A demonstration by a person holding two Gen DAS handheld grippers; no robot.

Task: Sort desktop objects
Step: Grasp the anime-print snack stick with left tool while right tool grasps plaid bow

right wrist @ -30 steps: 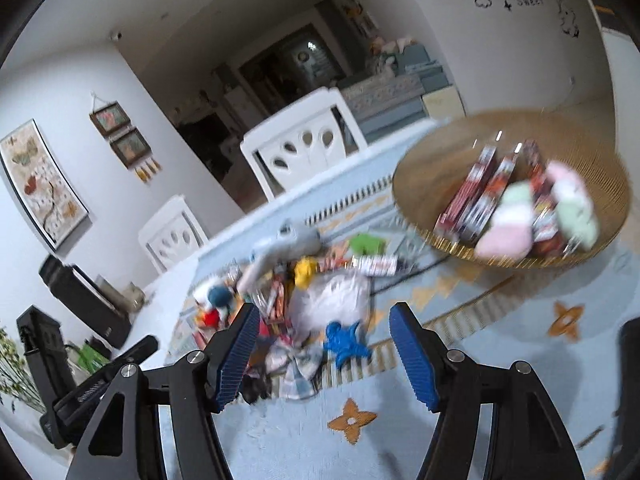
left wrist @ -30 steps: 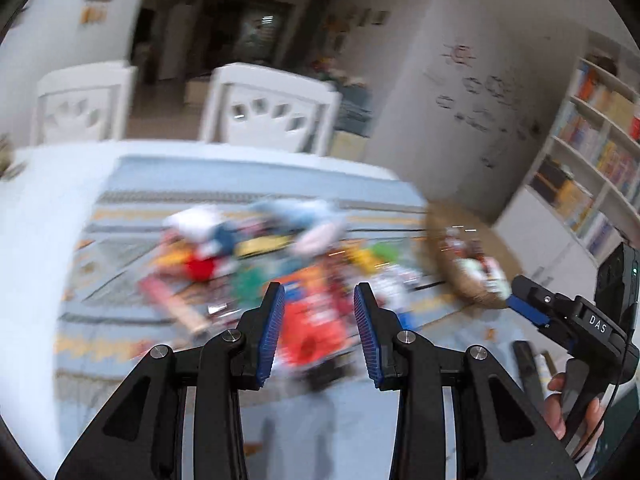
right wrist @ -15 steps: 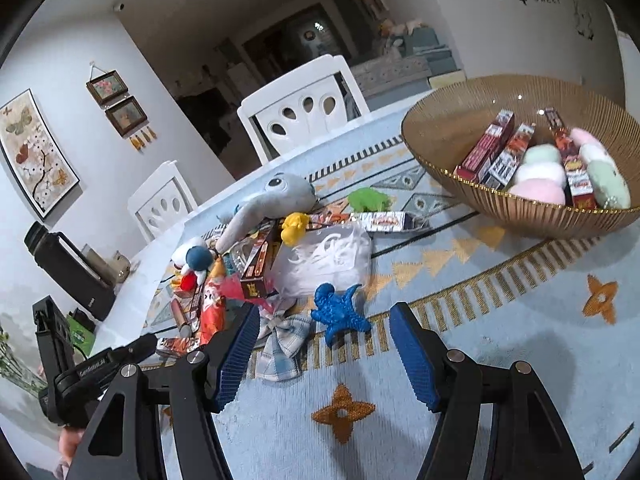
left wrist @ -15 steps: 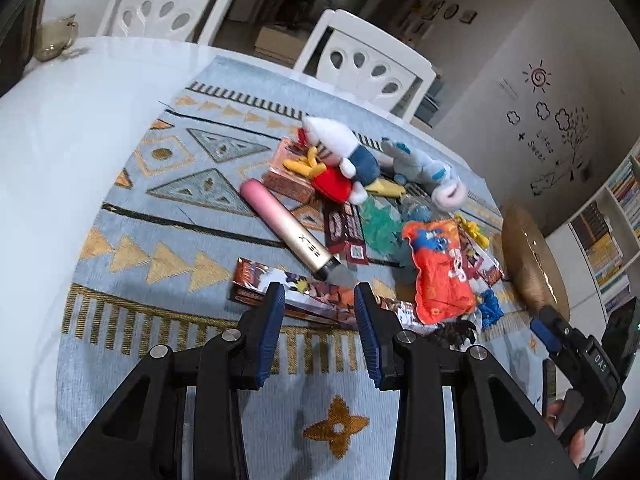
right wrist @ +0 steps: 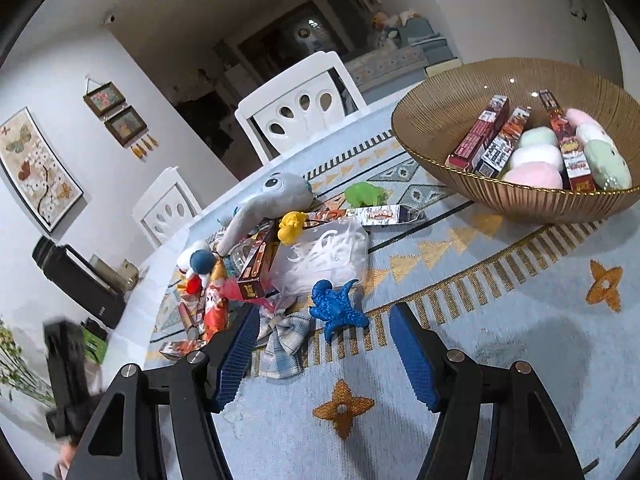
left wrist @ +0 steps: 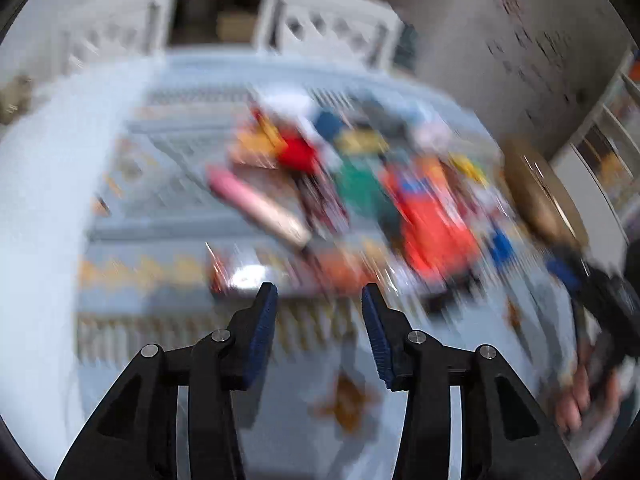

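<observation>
Your left gripper [left wrist: 318,300] hangs over the patterned mat [right wrist: 520,320], jaws opening with nothing between them; its view is blurred. Your right gripper [right wrist: 324,330] stands wide and empty just short of the blue starfish toy [right wrist: 338,308] and checked bow [right wrist: 286,340]. The toy pile [right wrist: 280,240] lies beyond; the gold bowl [right wrist: 440,120], right, holds boxes and pastel puffs.

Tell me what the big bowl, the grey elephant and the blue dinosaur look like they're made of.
Bowl: probably amber-gold glass or clear plastic, ribbed and glossy, with bright glints on its wall. Grey elephant: plush fabric, matte and fuzzy, with soft rounded shapes. Blue dinosaur: likely moulded rubber or plastic, with a bumpy skin texture and slight sheen.
</observation>
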